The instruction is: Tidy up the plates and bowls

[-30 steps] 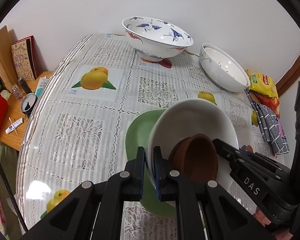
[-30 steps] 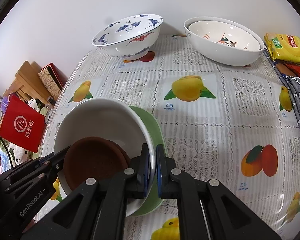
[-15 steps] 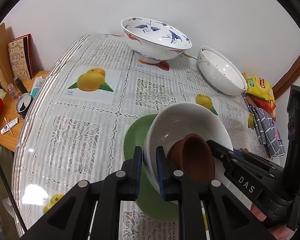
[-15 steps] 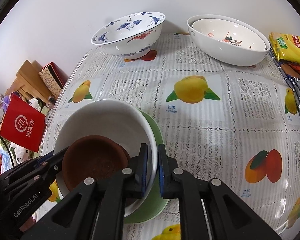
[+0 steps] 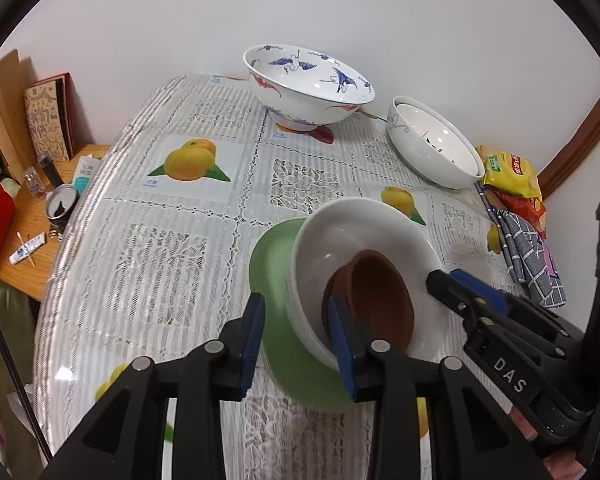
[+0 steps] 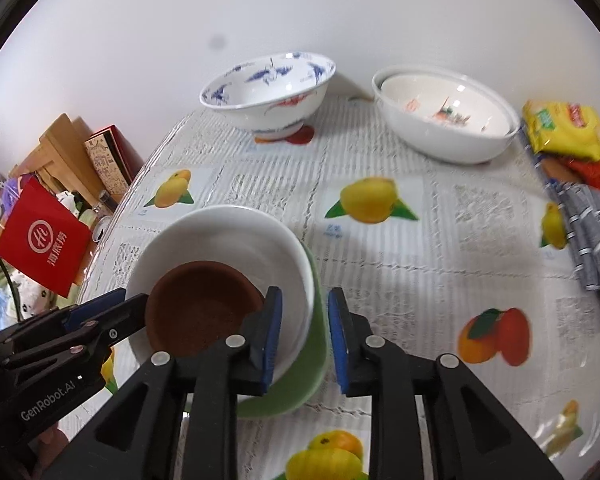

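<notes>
Straddling opposite rims of a nested stack, the left hand-held gripper (image 5: 298,334) and right hand-held gripper (image 6: 305,334) both stand with fingers spread, clamping nothing. The stack, a brown bowl (image 6: 202,306) inside a white bowl (image 6: 224,236) on a green plate (image 5: 274,264), sits at the near edge of the tabletop (image 5: 148,240). The glazed pieces look rigid, smooth and breakable, and probably heavy together, so the white bowl's rim seems the surest hold. Well apart at the far side stand a crane-painted bowl (image 5: 308,84) and two nested white bowls (image 6: 446,114), with snack packets (image 6: 566,132) and a checked cloth (image 6: 592,232) along the right edge.
</notes>
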